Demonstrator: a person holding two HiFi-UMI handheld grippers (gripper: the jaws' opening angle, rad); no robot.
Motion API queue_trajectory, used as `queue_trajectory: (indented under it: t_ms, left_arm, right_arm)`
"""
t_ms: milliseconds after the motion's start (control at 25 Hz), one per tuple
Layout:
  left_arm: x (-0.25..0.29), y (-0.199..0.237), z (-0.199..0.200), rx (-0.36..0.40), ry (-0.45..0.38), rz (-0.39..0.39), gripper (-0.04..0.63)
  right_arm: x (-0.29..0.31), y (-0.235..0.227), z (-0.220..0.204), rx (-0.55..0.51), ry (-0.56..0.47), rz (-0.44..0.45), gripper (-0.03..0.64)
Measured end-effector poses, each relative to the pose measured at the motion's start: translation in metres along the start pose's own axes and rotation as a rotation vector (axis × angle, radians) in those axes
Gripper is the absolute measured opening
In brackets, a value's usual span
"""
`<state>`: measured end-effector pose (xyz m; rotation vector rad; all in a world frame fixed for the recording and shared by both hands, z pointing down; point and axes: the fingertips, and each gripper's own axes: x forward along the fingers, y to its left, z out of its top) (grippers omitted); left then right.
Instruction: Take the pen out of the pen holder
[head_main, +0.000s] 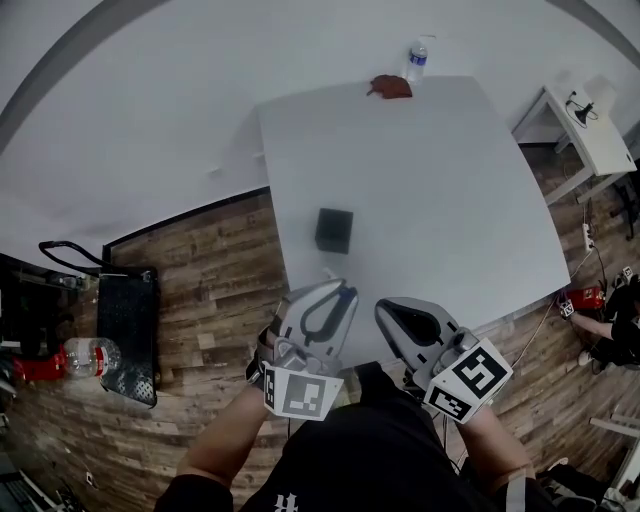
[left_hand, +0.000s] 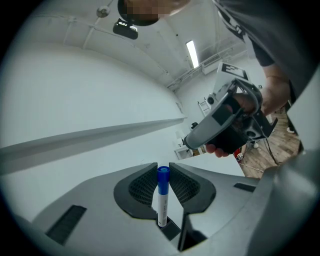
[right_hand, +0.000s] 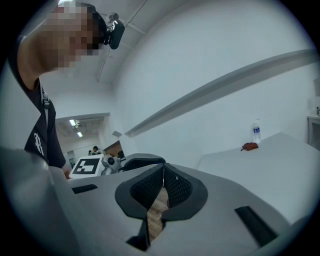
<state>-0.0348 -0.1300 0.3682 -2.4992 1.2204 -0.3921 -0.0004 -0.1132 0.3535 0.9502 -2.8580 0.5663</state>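
The black square pen holder (head_main: 333, 230) stands on the white table (head_main: 450, 200), a little beyond both grippers. My left gripper (head_main: 338, 289) is raised at the table's near edge and is shut on a white pen with a blue cap (left_hand: 162, 197). The pen stands upright between the ribbed pads (left_hand: 142, 185), clear of the holder. My right gripper (head_main: 386, 310) hovers just to the right of the left one, its jaws closed together with nothing between them. It also shows in the left gripper view (left_hand: 227, 122), held in a hand.
A water bottle (head_main: 418, 58) and a brown object (head_main: 390, 87) sit at the table's far edge. A white side table (head_main: 590, 140) stands at the right. On the wooden floor at the left lie a black bag (head_main: 128, 330) and a bottle (head_main: 92, 355).
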Motion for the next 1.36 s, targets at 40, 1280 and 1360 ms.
queue_trajectory:
  t_ms: [40, 1280, 1360]
  left_arm:
    - [-0.005, -0.001, 0.005, 0.003, -0.006, -0.002, 0.074]
    - [-0.105, -0.028, 0.062, -0.037, -0.079, 0.034, 0.074]
    - [-0.106, -0.029, 0.064, -0.036, -0.081, 0.033, 0.074]
  right_arm:
    - [-0.001, 0.003, 0.001, -0.006, -0.004, -0.001, 0.015]
    - [-0.033, 0.081, 0.011, -0.159, -0.062, -0.015, 0.014]
    - [-0.035, 0.083, 0.011, -0.161, -0.063, -0.015, 0.014]
